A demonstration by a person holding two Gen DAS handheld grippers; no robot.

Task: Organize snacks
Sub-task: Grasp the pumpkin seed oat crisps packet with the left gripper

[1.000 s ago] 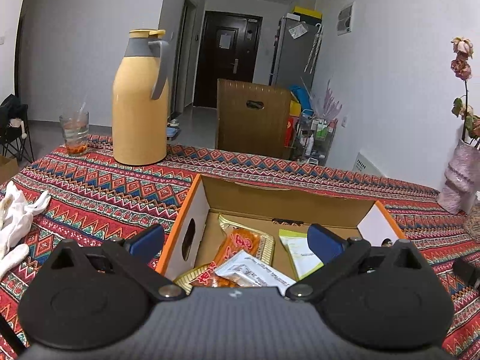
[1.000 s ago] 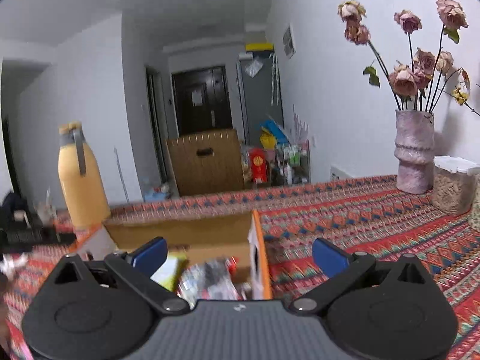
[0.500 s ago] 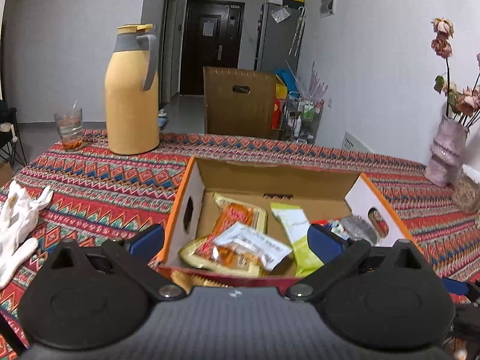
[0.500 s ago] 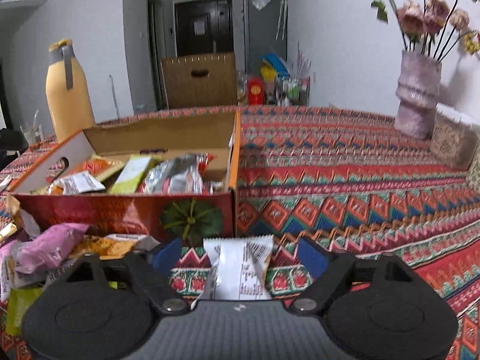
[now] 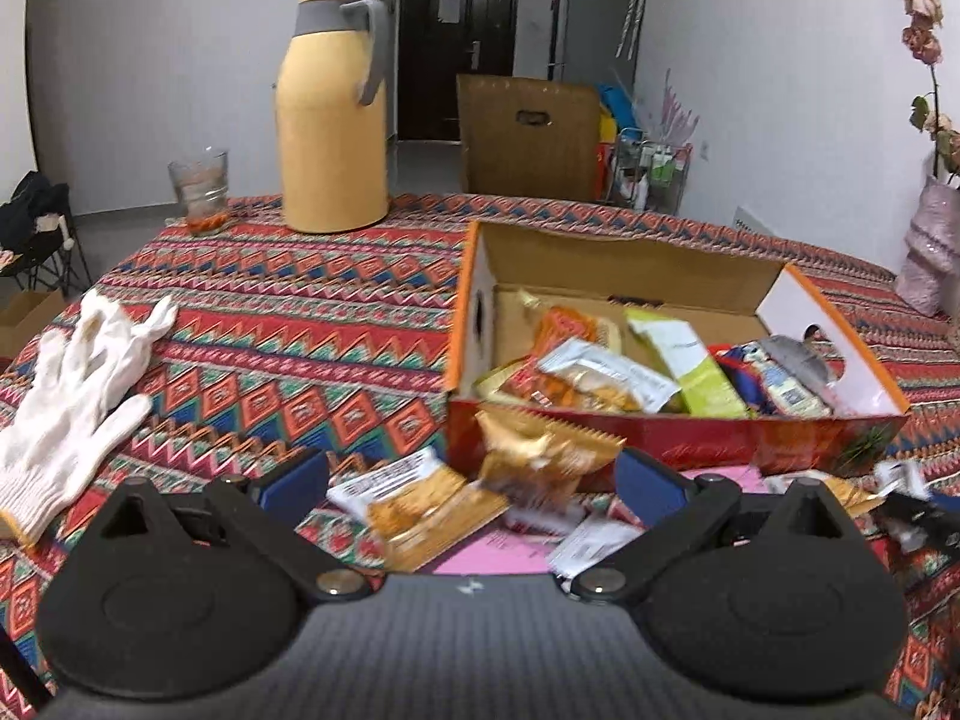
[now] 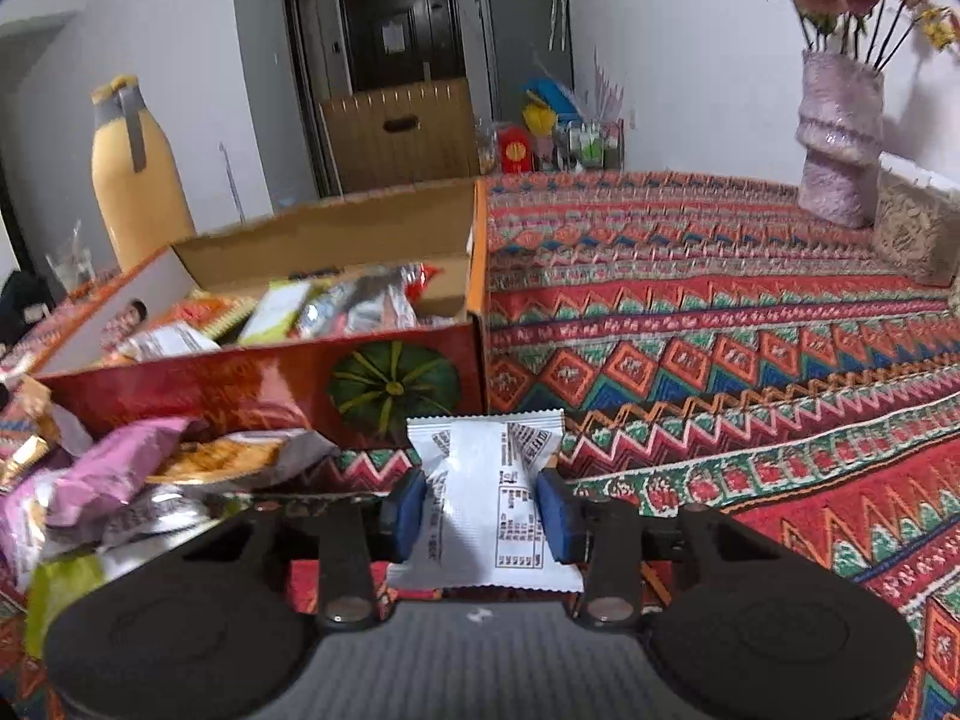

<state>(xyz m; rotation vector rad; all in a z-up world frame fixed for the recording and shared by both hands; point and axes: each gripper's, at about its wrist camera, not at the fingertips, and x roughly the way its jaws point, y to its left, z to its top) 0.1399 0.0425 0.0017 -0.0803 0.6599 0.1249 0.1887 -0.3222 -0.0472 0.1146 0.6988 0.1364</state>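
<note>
The left tool [image 5: 471,480] hangs with its jaws wide apart over loose snack packets on the table [image 5: 288,324]. A gold packet [image 5: 540,456] lies between the jaws, touched by neither. Behind it stands an open box [image 5: 660,441] (packets inside). White gloves [image 5: 72,384] lie at left, a yellow jug [image 5: 333,120] and a glass [image 5: 201,189] farther back.

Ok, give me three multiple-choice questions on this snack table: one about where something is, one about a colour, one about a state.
1. Where is the white glove?
A. in the box
B. on the cloth left of the box
C. on the jug

2. What colour is the jug?
A. yellow
B. green
C. black

3. What are the right tongs doing?
A. closing on a white packet
B. hanging empty
C. holding a glass

Answers: B, it lies left of the snack box; A, its body is yellow; A, the white packet sits between the blue pads.
</note>
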